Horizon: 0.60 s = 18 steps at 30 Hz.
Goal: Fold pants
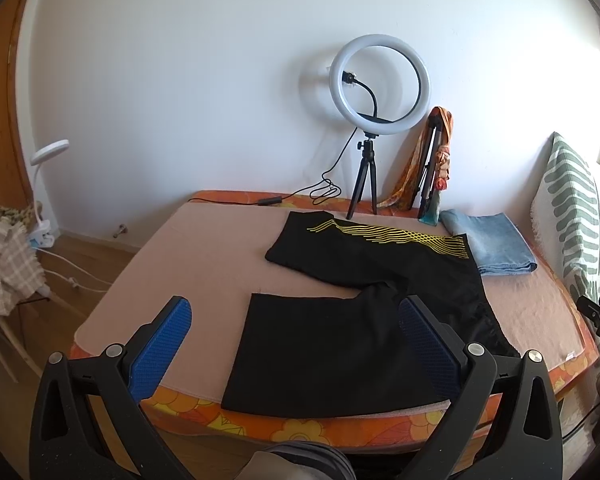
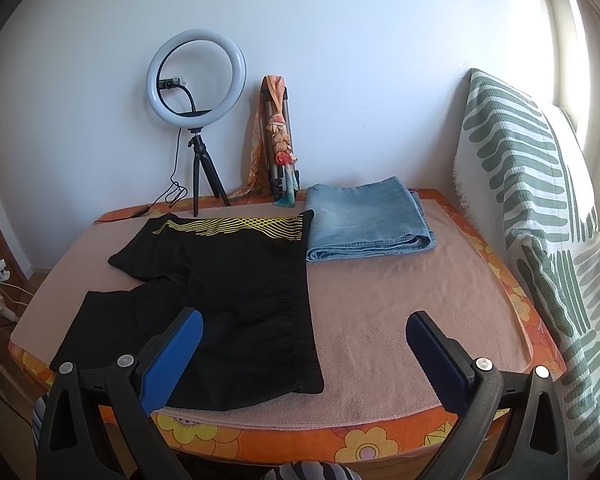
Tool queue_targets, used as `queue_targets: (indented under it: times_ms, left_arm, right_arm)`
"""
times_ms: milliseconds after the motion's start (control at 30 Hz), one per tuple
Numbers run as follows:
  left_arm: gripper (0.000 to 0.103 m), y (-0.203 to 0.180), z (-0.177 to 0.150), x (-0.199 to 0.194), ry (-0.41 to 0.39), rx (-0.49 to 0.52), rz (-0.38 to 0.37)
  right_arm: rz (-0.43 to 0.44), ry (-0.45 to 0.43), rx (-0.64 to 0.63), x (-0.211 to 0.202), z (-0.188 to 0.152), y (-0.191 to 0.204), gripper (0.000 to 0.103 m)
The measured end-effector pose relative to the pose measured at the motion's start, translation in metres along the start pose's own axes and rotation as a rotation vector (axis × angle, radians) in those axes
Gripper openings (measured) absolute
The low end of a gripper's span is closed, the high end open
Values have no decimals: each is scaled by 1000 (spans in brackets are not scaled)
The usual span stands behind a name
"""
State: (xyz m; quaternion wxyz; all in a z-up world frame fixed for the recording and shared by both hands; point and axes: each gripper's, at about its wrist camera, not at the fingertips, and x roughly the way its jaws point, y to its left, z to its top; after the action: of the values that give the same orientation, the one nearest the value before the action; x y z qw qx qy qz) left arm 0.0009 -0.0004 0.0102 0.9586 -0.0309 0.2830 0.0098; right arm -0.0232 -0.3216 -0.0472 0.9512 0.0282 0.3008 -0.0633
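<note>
Black shorts-style pants [image 1: 340, 344] with a yellow line pattern lie spread flat on the pink-covered bed [image 1: 204, 264], legs to the left, waistband to the right. They also show in the right wrist view [image 2: 228, 292]. My left gripper [image 1: 294, 330] is open and empty, hovering above the near leg at the bed's front edge. My right gripper [image 2: 304, 340] is open and empty, hovering above the waistband's near corner and the bare blanket [image 2: 400, 304] beside it.
Folded blue jeans [image 2: 364, 220] lie at the back right, touching the pants' far corner. A ring light on a tripod [image 2: 196, 88] and a scarf-wrapped stand [image 2: 278, 140] stand against the wall. A green-striped pillow [image 2: 540, 208] lines the right side. Cables trail at back left.
</note>
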Motion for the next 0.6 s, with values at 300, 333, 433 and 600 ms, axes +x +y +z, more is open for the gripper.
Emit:
queue_targets:
  times_ms: [300,333,433,600]
  left_arm:
    - [103,0,-1,0,-1,-1,-3]
    - [103,0,-1,0,-1,-1,-3]
    - [103,-1,-1,0,-1,-1,-4]
    - [103,-2,-2,1,1,1,-4]
  right_arm:
    - [-1,-3,-5,-1,-1,2,103]
    - [-1,-3,-5,-1,-1,2,103]
    - [0,-4,-5,-1,-2,2,103]
    - [2,-1,-11,-1,-3,5,103]
